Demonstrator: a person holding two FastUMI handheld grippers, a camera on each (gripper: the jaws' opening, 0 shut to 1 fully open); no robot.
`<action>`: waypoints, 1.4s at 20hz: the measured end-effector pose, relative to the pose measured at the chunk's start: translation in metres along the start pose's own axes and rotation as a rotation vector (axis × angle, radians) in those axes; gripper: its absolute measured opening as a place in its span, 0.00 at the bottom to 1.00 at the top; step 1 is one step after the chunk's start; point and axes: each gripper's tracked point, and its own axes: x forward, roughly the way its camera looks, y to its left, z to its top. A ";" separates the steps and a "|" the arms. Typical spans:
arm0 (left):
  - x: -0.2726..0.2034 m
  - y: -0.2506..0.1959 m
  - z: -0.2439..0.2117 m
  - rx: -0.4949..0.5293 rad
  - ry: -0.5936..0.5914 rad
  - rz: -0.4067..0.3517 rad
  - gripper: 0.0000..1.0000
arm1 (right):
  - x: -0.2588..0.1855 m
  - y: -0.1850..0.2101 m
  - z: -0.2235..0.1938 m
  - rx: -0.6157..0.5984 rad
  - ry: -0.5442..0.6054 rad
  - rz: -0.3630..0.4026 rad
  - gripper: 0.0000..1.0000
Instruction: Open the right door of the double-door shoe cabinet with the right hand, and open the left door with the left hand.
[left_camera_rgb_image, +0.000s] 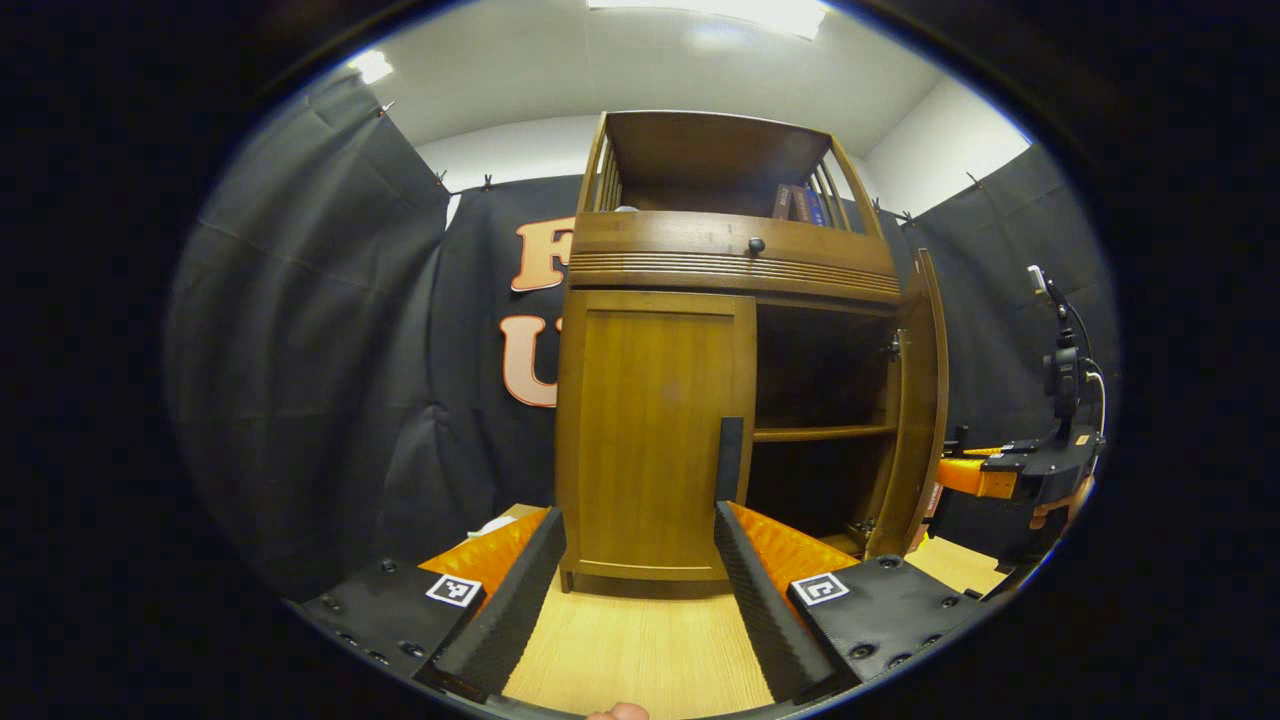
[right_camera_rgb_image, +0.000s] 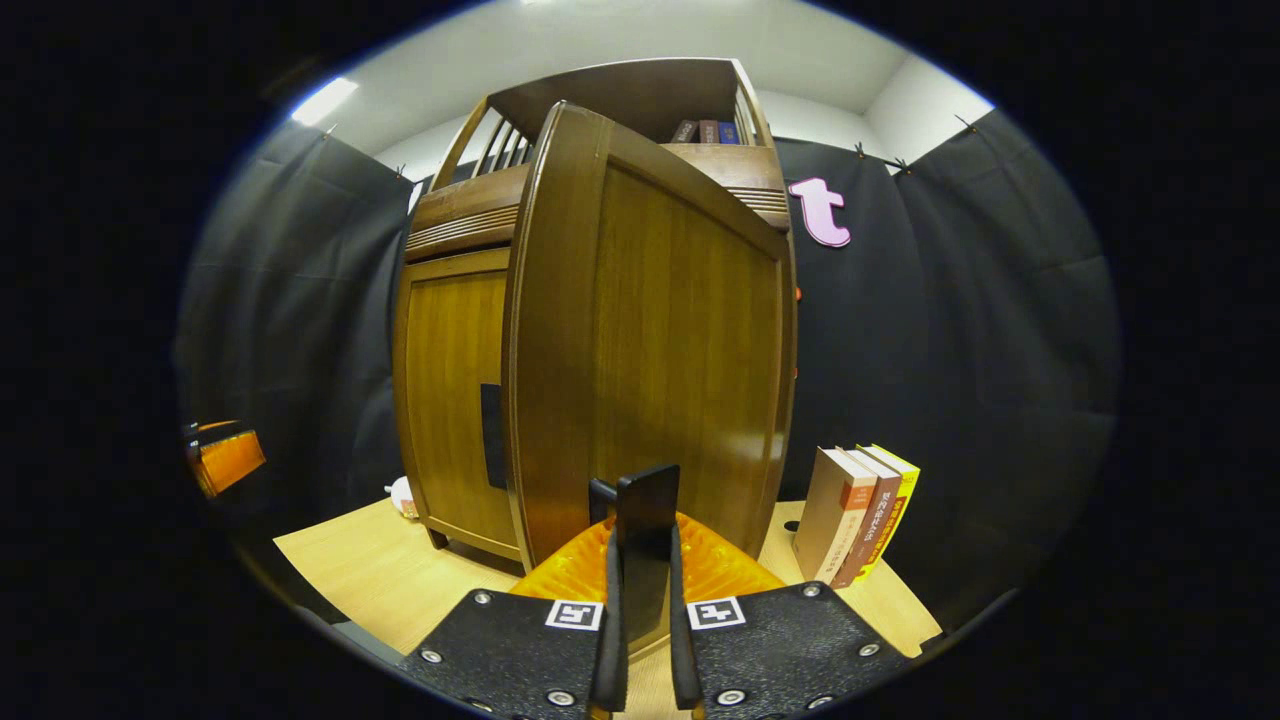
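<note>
Left gripper view shows the brown wooden shoe cabinet (left_camera_rgb_image: 700, 300) on the table (left_camera_rgb_image: 640, 650), right door (left_camera_rgb_image: 915, 400) swung open, left door (left_camera_rgb_image: 650, 430) closed, left hand-held gripper (left_camera_rgb_image: 635, 590) spread, right hand-held gripper (right_camera_rgb_image: 642, 640) pinching the right door's handle (right_camera_rgb_image: 645, 540).

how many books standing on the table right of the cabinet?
3, upright side by side in one row: beige book nearest the cabinet, brown book in the middle, yellow book outermost. More books sit on the cabinet's top shelf.

Right gripper (right_camera_rgb_image: 640, 600): jaws clamped on the dark handle (right_camera_rgb_image: 645, 520) of the right door (right_camera_rgb_image: 650, 340), which stands swung open. Left door (right_camera_rgb_image: 450, 400) closed (its handle (right_camera_rgb_image: 491, 435) untouched). Three books (right_camera_rgb_image: 858, 515) stand upright on the desk (right_camera_rgb_image: 370, 575), just right of the shoe cabinet (right_camera_rgb_image: 600, 130).
</note>
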 end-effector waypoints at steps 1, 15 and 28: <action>-0.001 -0.004 0.000 0.001 -0.002 -0.009 0.94 | -0.003 -0.004 0.000 -0.012 0.003 -0.008 0.16; -0.009 -0.003 -0.003 -0.018 -0.003 0.005 0.94 | -0.052 -0.097 -0.004 -0.022 -0.007 -0.035 0.09; -0.003 0.009 -0.015 -0.038 0.023 0.025 0.94 | -0.059 -0.168 -0.012 0.083 -0.016 0.003 0.02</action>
